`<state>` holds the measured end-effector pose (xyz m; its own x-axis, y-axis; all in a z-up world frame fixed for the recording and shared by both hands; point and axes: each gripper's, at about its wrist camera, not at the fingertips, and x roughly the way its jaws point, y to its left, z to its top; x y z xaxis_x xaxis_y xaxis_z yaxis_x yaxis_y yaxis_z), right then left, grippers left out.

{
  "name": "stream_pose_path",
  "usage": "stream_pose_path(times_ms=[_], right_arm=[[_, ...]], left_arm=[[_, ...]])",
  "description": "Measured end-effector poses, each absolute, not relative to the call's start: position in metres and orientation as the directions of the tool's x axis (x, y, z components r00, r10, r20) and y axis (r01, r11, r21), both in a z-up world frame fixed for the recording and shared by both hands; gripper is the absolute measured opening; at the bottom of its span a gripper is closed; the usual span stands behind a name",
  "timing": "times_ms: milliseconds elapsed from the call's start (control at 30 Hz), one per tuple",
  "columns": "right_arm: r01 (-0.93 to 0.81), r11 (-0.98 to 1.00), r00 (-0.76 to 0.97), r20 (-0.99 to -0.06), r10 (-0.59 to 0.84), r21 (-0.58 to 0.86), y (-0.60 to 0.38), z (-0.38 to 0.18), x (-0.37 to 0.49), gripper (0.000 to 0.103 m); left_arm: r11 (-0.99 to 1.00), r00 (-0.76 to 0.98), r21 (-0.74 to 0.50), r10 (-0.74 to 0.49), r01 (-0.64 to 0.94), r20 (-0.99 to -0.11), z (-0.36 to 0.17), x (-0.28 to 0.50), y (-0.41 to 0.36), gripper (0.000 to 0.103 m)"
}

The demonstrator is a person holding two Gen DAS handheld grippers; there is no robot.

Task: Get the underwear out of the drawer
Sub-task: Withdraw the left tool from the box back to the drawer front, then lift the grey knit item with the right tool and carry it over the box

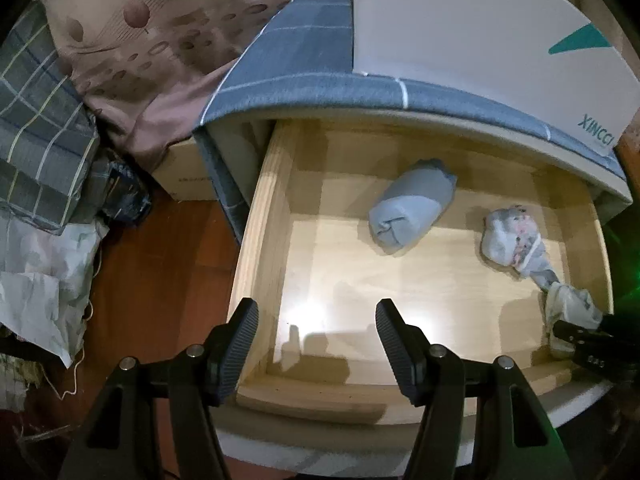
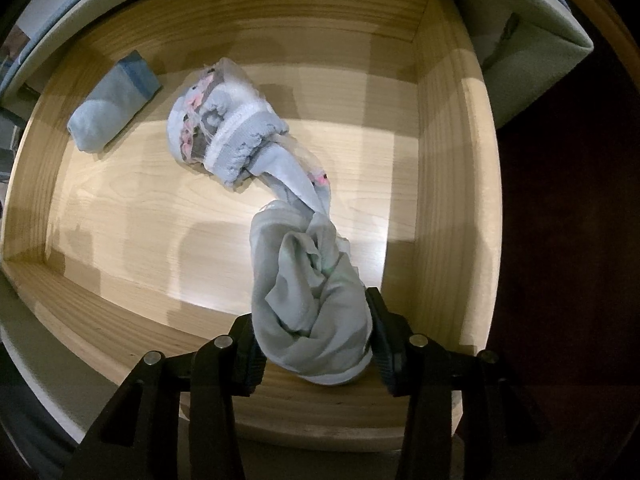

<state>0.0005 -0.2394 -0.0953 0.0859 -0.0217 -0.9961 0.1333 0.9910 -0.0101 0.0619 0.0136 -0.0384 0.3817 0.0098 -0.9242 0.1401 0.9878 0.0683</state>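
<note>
An open wooden drawer [image 1: 276, 208] [image 2: 448, 128] holds rolled underwear. My right gripper [image 2: 312, 336] is shut on a pale grey-green piece of underwear [image 2: 304, 288] near the drawer's front right; it also shows in the left wrist view [image 1: 568, 304]. That piece is tangled with a white, pink-patterned bundle [image 2: 224, 124] [image 1: 512, 236] behind it. A light blue rolled piece [image 1: 412, 208] [image 2: 112, 108] lies further back and to the left. My left gripper [image 1: 316, 320] is open and empty above the drawer's front left corner.
A white box [image 1: 480, 32] sits on the grey checked cover [image 1: 304, 60] over the cabinet top. Left of the drawer are a red-brown floor [image 1: 160, 280], a cardboard box [image 1: 184, 172], bedding [image 1: 40, 120] and crumpled white bags [image 1: 40, 288].
</note>
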Motion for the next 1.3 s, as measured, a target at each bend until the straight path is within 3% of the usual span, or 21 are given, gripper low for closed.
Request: stream_pose_path(times_ms=[433,767,1000,1300], right_arm=[[0.136,0.991,0.134,-0.991,-0.03,-0.011,-0.244,-0.083,-0.007,0.032],[0.149,0.988,0.283,-0.959,0.001,0.045,-0.248,-0.048,-0.02,0.031],[0.128,0.989,0.384,-0.923,0.02,0.074,-0.243,-0.002,-0.025,0.031],[0.052,0.996,0.54,-0.841,0.03,0.069,-0.232,0.1,-0.009,0.031]], left_arm=[[0.997,0.371,0.072,0.069,-0.006,-0.926,-0.049,0.066,0.037,0.063],[0.997,0.413,0.066,0.079,-0.046,-0.907,-0.043,0.064,0.041,0.063],[0.995,0.419,0.085,0.099,-0.052,-0.902,-0.043,0.063,0.04,0.063],[0.995,0.421,0.053,0.082,-0.08,-0.903,-0.043,0.062,0.045,0.063]])
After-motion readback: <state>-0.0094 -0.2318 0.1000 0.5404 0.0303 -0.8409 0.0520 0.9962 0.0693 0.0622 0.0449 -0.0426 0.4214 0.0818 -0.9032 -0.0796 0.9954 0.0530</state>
